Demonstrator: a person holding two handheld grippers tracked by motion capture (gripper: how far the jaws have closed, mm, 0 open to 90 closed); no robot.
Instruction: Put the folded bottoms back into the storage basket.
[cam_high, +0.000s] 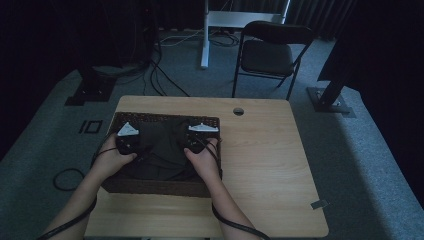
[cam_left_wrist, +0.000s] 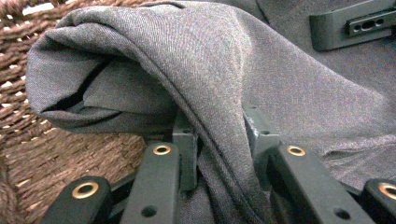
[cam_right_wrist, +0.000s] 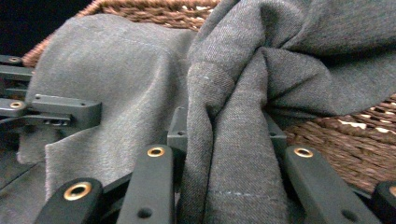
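Cloth (cam_high: 167, 150) in basket (cam_high: 150, 186), basket on table's (cam_high: 265, 165) left half, chair (cam_high: 270, 52) behind table

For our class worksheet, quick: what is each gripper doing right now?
Left gripper: closed on a fold of the grey cloth.
Right gripper: closed on the same grey cloth.

Black tongs (cam_left_wrist: 219, 140) with brass-ringed screw holes, pale, seemingly grey top plates, black cables; forearms bare.
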